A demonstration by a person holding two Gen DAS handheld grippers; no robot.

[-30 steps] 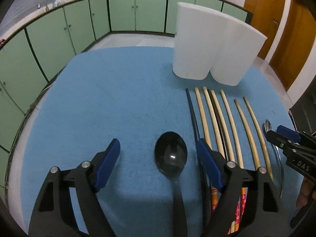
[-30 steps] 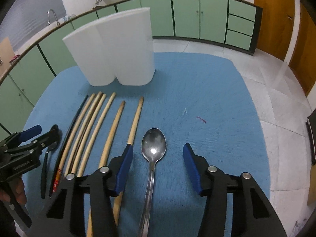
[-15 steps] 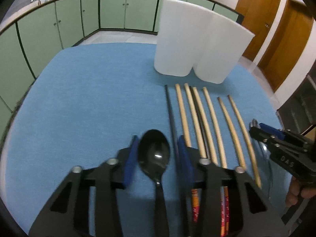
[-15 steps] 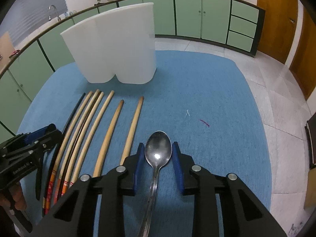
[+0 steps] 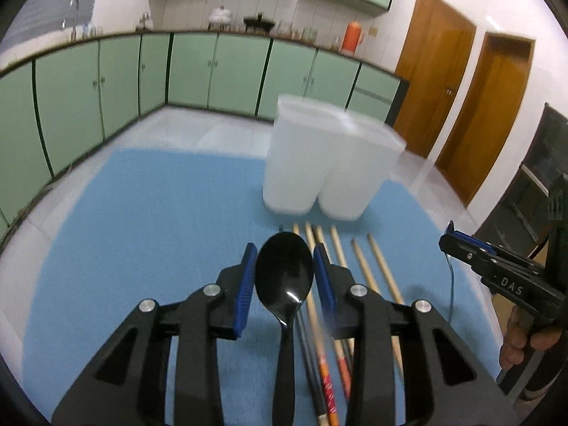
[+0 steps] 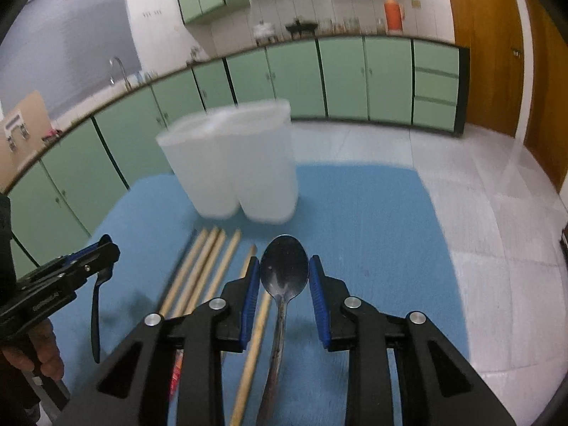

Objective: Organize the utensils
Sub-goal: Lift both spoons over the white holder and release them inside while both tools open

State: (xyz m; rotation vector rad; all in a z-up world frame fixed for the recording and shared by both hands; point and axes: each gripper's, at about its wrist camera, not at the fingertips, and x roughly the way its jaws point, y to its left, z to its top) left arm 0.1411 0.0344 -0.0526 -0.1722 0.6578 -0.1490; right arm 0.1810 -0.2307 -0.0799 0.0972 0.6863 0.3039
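My left gripper (image 5: 284, 277) is shut on a black spoon (image 5: 284, 273) and holds it lifted above the blue mat (image 5: 142, 230); it also shows from the side in the right wrist view (image 6: 103, 252). My right gripper (image 6: 284, 277) is shut on a metal spoon (image 6: 284, 269), also lifted; it shows at the right in the left wrist view (image 5: 451, 241). Several wooden chopsticks (image 5: 358, 262) and a black pair lie in a row on the mat. A white two-part holder (image 5: 326, 163) stands upright behind them, also in the right wrist view (image 6: 234, 167).
Green cabinets (image 5: 220, 67) line the far wall, with wooden doors (image 5: 497, 106) at the right. The mat's edges drop to a tiled floor (image 6: 479, 195).
Both grippers closed on their spoons, then lifted them off the mat and tilted up. The chopsticks and holder have not moved.
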